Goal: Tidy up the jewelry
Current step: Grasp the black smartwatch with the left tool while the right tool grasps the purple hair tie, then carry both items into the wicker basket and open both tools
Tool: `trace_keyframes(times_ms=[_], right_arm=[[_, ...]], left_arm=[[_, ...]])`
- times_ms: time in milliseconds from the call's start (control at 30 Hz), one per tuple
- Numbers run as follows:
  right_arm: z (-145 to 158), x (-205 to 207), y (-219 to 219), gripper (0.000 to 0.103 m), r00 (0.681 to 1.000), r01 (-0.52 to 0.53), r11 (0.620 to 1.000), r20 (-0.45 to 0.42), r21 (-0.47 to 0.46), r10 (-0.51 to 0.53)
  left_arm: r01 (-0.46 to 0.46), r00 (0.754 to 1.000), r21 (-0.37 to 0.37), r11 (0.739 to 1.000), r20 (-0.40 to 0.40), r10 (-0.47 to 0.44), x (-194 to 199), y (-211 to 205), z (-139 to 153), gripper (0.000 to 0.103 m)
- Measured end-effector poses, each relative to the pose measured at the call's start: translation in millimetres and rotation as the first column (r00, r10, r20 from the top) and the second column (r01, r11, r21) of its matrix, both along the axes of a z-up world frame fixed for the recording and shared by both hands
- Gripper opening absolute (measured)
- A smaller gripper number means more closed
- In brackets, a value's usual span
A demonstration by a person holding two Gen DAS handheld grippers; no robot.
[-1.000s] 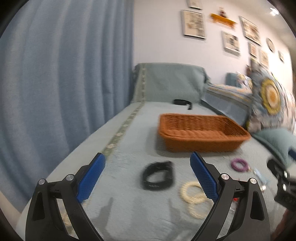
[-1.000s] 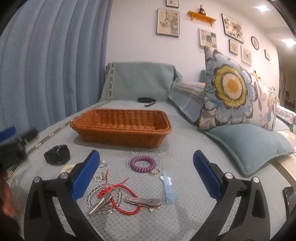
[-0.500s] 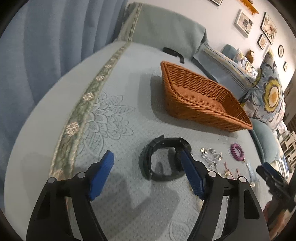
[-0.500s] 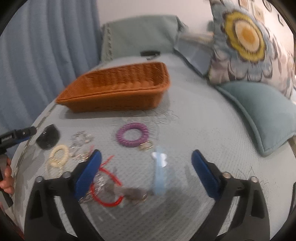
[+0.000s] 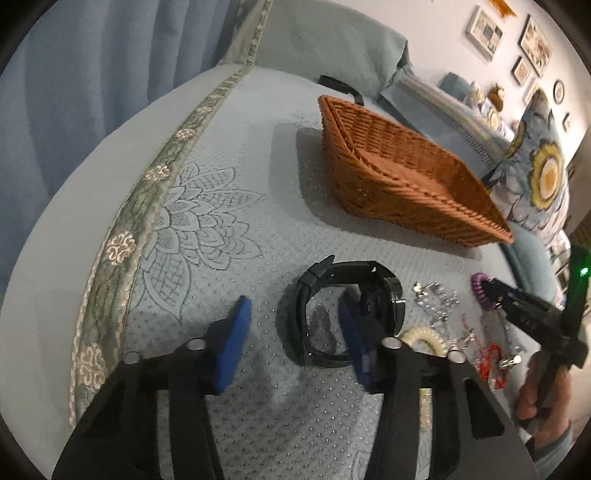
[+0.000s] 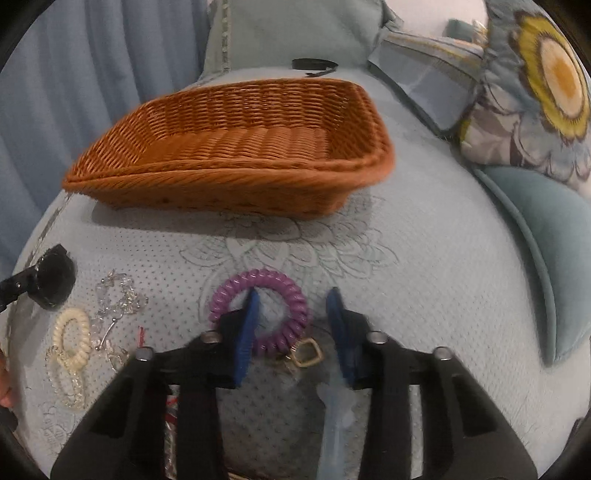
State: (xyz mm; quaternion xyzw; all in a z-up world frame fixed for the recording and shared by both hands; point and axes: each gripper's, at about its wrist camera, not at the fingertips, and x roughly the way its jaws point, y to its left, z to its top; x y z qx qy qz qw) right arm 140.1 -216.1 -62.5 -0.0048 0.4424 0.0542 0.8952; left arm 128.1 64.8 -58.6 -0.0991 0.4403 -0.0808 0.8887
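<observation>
Though both grippers gape, basket (image 6: pixel 229 147) interior only from right wrist.

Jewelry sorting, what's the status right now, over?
Left gripper open, fingers straddling black watch band. Right gripper open, straddling purple coil bracelet. Wicker basket shows nothing inside. Nothing blocking.

Setting: private home, living room.
Seating: sofa (image 5: pixel 229 177) under a pale blue quilted cover with embroidered floral border.
Soft furnishings: floral throw pillow (image 6: pixel 532 85); plain teal cushion (image 6: pixel 546 236).
Walls: framed pictures (image 5: pixel 484 33) hung in a group.
Window side: blue curtain (image 5: pixel 85 85) behind the sofa.
</observation>
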Motion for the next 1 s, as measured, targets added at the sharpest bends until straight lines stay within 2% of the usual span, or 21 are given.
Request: trace_keyframes(times_ms=[67,133,233,367,500,600,700,800,900,1000], right_arm=[[0.5,-0.7,11.6,0.014,1.000,-0.028,0.999,0.008,-0.041,0.029],[2.3,-2.3,18.5,0.010,0.999,-0.049,0.997,0.017,-0.067,0.050],[5.1,-10.5,24.1,0.009,0.995,-0.092,0.995,0.030,-0.048,0.094],[17.2,-26.3,28.1,0.009,0.989,-0.130,0.991,0.062,-0.020,0.131],[47.8,-42.0,27.2,0.009,0.980,-0.148,0.989,0.135,0.008,0.146],[76.8,-39.1,20.5,0.009,0.973,-0.143,0.989,0.190,0.036,0.134],[99.8,-18.5,14.0,0.009,0.967,-0.118,0.993,0.228,0.025,0.109],[110.4,13.5,7.4,0.009,0.969,-0.085,0.996,0.234,0.021,0.078],[106.6,52.8,3.8,0.009,0.979,-0.067,0.997,0.194,0.035,0.059],[92.1,88.6,7.1,0.009,0.989,-0.058,0.998,0.140,0.021,0.054]], left_arm=[[-0.005,1.000,0.050,0.999,0.006,0.005,0.1,-7.5,-0.2,0.031],[0.010,1.000,0.066,0.998,0.014,-0.011,-1.2,-11.8,0.2,0.011],[0.015,0.999,0.097,0.995,0.037,-0.019,-3.7,-18.0,4.6,0.009],[0.024,0.996,0.053,0.998,0.080,-0.029,-9.7,-18.2,14.2,0.009],[0.047,0.985,0.030,0.998,0.163,-0.051,-23.6,-25.2,37.3,0.009],[0.060,0.974,0.001,0.998,0.218,-0.059,-26.7,-31.7,58.1,0.009],[0.068,0.963,0.006,0.998,0.262,-0.067,-12.0,-46.0,80.8,0.009],[0.087,0.953,0.019,0.996,0.290,-0.089,16.1,-66.8,100.1,0.009],[0.096,0.952,0.053,0.994,0.285,-0.107,50.1,-88.1,102.1,0.009],[0.104,0.961,0.074,0.992,0.251,-0.120,83.7,-103.3,91.2,0.009]])
